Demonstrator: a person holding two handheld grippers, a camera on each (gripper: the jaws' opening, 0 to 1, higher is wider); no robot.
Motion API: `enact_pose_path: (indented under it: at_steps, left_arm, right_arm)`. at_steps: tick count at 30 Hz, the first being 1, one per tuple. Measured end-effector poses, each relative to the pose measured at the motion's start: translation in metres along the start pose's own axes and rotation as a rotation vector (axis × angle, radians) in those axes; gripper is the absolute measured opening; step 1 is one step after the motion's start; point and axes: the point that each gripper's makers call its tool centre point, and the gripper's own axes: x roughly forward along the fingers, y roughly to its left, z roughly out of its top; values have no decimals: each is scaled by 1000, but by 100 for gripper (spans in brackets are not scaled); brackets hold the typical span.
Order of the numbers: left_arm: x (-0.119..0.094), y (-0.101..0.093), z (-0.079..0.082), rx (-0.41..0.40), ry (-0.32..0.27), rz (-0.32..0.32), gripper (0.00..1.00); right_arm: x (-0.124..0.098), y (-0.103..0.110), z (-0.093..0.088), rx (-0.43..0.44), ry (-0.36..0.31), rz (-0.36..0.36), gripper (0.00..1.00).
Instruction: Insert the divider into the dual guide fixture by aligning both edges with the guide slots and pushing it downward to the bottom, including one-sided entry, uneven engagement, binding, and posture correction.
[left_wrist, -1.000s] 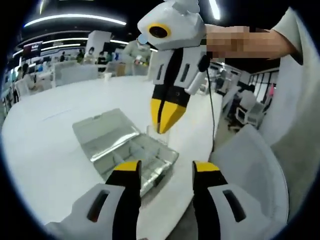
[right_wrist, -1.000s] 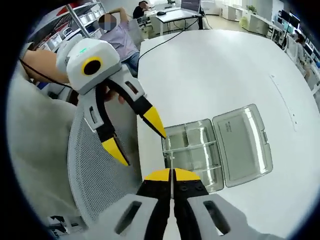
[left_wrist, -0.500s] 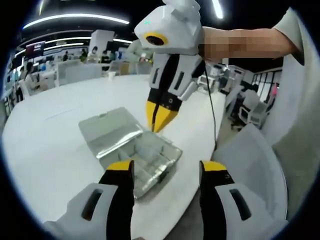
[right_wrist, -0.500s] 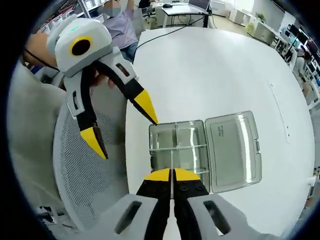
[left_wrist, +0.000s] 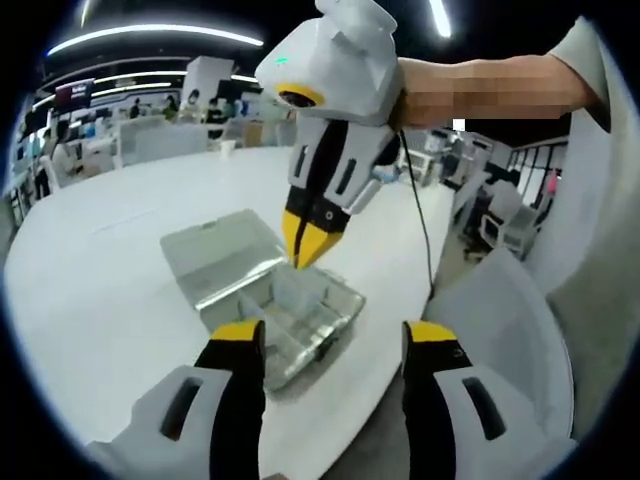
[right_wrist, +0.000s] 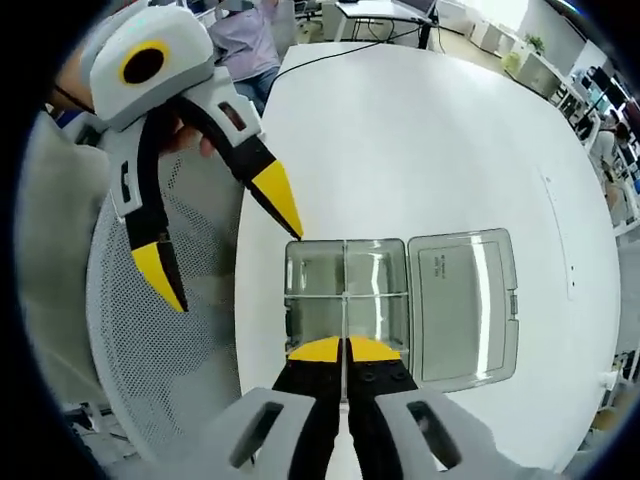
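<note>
Left gripper view: left gripper held with jaws spread wide, nothing between them, above the clear compartment box near the white table edge. Right gripper poised over the box, tips pinched together.

Right gripper view: right gripper clamped on the thin clear divider, standing upright over the box tray, lid lying open beside. Left gripper agape at the box's edge, over a mesh chair.
</note>
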Motion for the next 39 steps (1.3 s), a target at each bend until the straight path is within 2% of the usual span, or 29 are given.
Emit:
enact_pose_path:
  at_steps: [22, 39]
  left_arm:
    - [-2, -1, 1, -20, -7, 6, 54]
    - [-1, 2, 1, -22, -4, 2, 53]
  right_arm:
    - [13, -3, -5, -17, 35, -1, 0]
    - [12, -4, -2, -9, 18, 1, 0]
